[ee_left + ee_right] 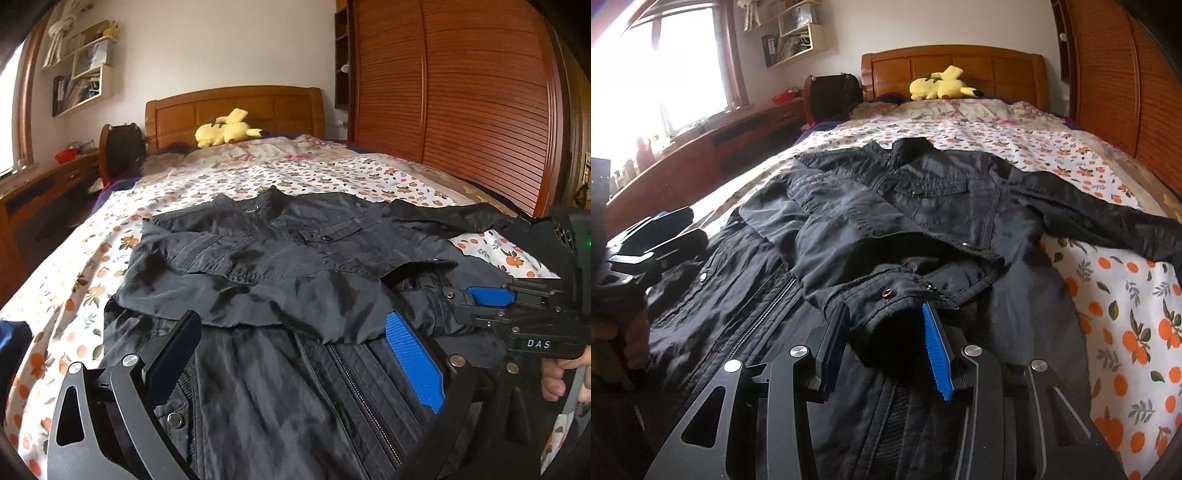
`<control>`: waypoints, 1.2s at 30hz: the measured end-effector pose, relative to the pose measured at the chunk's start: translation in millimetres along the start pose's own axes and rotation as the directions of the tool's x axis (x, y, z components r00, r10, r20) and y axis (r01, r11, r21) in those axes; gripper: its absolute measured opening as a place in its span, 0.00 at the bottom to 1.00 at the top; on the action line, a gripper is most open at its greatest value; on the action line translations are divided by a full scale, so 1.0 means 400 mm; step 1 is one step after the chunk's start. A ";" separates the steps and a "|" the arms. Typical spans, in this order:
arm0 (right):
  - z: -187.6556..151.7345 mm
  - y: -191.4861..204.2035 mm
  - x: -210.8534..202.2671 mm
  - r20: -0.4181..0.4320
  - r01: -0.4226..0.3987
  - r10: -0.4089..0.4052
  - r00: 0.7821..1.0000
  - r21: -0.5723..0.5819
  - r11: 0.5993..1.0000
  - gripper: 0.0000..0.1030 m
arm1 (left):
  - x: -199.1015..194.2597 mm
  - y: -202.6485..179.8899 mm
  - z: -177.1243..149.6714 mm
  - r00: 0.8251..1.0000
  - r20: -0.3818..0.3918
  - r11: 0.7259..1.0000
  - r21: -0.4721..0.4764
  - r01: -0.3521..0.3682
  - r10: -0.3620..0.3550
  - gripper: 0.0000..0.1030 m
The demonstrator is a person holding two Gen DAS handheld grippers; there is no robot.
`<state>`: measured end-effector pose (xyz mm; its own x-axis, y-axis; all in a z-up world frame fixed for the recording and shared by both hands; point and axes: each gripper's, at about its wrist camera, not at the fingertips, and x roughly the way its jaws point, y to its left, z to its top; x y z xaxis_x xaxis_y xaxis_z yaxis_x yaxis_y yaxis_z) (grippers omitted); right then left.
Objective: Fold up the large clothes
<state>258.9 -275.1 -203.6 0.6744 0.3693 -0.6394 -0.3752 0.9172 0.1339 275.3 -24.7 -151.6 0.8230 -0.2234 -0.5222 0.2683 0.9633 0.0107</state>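
Left wrist: floral bedsheet [258,177], wooden headboard [236,110], slatted wardrobe [480,92].

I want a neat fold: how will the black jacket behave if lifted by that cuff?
The jacket would probably drape and sag, since it lies crumpled in soft folds. Its thin fabric shows a slight sheen, so it may slide over itself. The cuff between the right gripper pads looks thicker, probably a firmer hold.

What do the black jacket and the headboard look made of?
Jacket: thin woven synthetic, perhaps nylon, with a faint sheen, fine crinkles, metal snaps and a zip. Headboard: orange-brown wood with a glossy varnish, grain and raised panels; solid or veneer is unclear.
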 end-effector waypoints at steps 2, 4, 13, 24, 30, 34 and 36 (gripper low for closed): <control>-0.002 0.006 0.003 -0.007 0.001 -0.001 1.000 -0.006 1.000 0.38 | 0.003 0.003 -0.011 1.000 0.004 1.000 0.000 0.005 -0.005 0.98; -0.006 0.015 0.012 -0.019 0.013 -0.013 1.000 -0.017 1.000 0.38 | 0.006 0.009 -0.022 1.000 0.004 1.000 -0.011 0.010 -0.010 0.98; -0.016 0.039 0.016 -0.023 0.013 -0.014 1.000 -0.054 0.998 0.02 | -0.017 0.022 -0.044 0.999 0.048 0.999 -0.035 0.013 -0.012 0.98; -0.097 0.148 -0.056 -0.042 0.007 -0.010 0.999 -0.073 0.997 0.02 | -0.049 0.016 -0.053 0.998 0.034 0.998 0.000 0.059 -0.059 0.98; -0.092 0.150 -0.107 -0.001 0.105 -0.105 0.994 -0.099 0.990 0.31 | -0.058 0.025 -0.060 0.996 0.027 0.996 -0.005 0.087 -0.087 0.98; -0.047 0.136 -0.158 0.046 0.146 -0.141 0.989 -0.109 0.983 0.42 | -0.062 0.025 -0.066 0.996 0.036 0.996 -0.015 0.086 -0.085 0.98; -0.023 0.126 -0.179 0.071 0.171 -0.164 0.984 -0.106 0.980 0.43 | -0.060 0.027 -0.071 0.996 0.036 0.997 -0.022 0.080 -0.079 0.98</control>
<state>185.8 -256.6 -158.0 0.7703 0.2231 -0.5974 -0.3192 0.9459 -0.0583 244.2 -4.9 -163.3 0.8165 -0.3040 -0.4908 0.3222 0.9454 -0.0495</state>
